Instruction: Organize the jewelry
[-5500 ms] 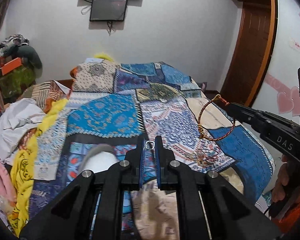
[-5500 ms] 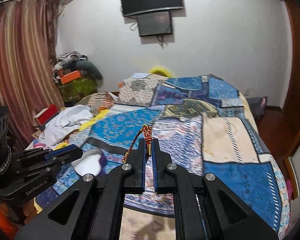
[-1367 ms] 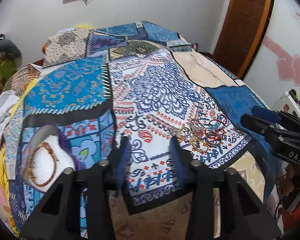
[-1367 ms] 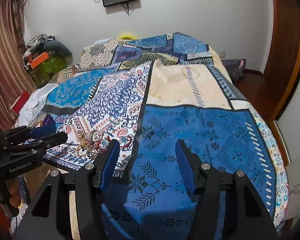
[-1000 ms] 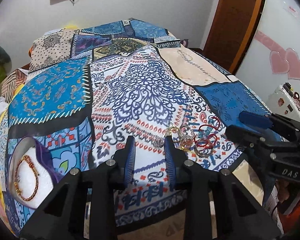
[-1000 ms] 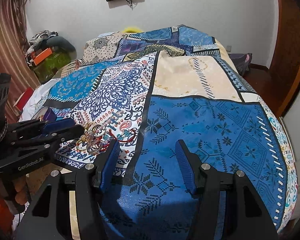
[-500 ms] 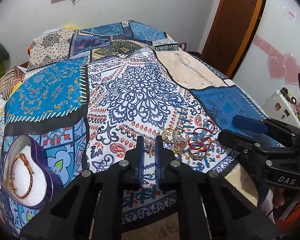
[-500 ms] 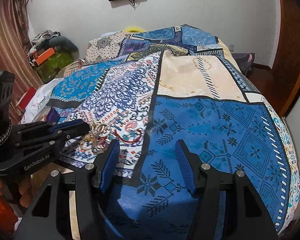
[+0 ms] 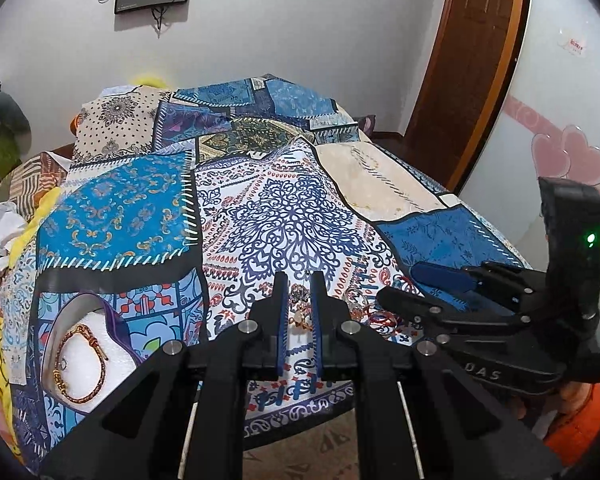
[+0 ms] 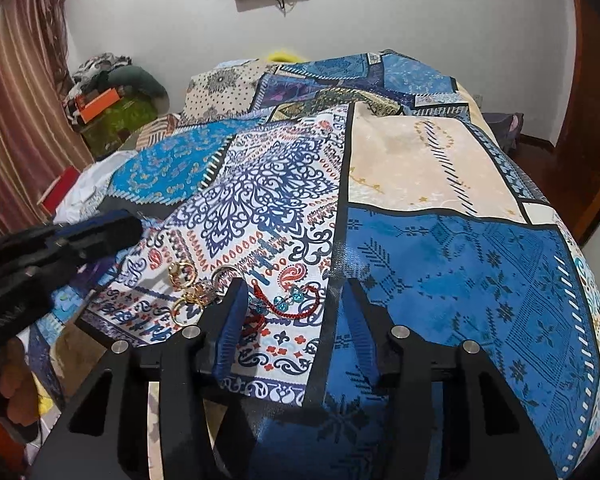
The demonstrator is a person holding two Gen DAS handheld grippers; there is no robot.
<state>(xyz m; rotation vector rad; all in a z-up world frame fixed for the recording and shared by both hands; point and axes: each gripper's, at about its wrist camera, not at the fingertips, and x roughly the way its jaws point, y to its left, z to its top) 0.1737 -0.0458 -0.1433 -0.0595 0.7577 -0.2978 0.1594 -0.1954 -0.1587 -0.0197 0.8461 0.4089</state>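
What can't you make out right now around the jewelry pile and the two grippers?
- Left wrist view: whether the left gripper grips anything; jewelry pile partly behind the right gripper.
- Right wrist view: left gripper blurred at the frame edge, tips unclear.
- White tray: near rim hidden behind the left gripper body; bracelet clasp too small.

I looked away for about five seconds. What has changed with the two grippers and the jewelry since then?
The right gripper let go of the orange beaded bracelet, which now lies in the purple heart-shaped box. It is open above the jewelry pile. The left gripper, shut 5.5 seconds ago, opened, moved right to the pile and has narrowed around a piece. The pile stays on the bedspread.
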